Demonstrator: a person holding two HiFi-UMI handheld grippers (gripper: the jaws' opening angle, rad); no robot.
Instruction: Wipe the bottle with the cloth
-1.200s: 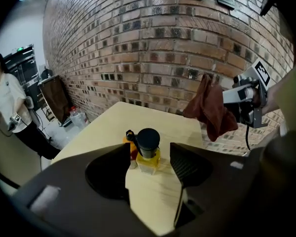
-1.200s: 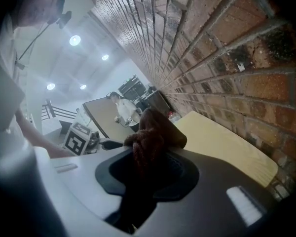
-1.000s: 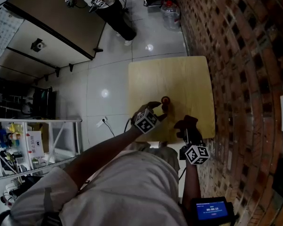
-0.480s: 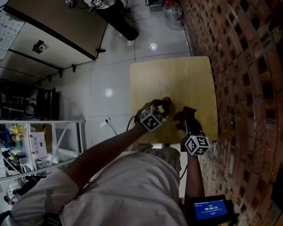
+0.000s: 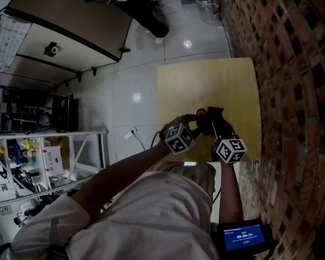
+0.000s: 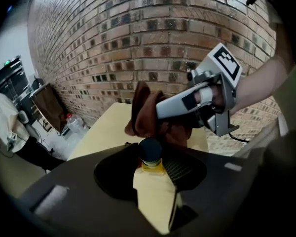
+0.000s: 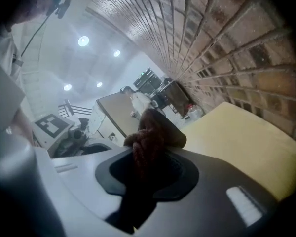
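Note:
A small bottle (image 6: 152, 181) with a dark cap and a yellow body stands on the wooden table (image 5: 206, 85). My left gripper (image 6: 153, 201) has just been closing, and its jaws now hold the bottle's body between them. In the head view the bottle (image 5: 201, 112) shows just past the left gripper (image 5: 192, 121). My right gripper (image 7: 145, 169) is shut on a bunched brown cloth (image 7: 150, 135). The left gripper view shows this cloth (image 6: 143, 113) hanging right behind the bottle's cap, close to it; whether they touch I cannot tell.
A brick wall (image 5: 292, 91) runs along the table's right side. The table (image 7: 237, 132) stretches ahead of the cloth. On the floor beyond it stands a water jug (image 5: 208, 7), and a person (image 5: 141, 4) waits by a brown counter (image 5: 65, 20). Shelves (image 5: 38, 167) stand at left.
My right gripper has carried the cloth leftward across the table up to the bottle. The left gripper stayed at the bottle and closed in on it.

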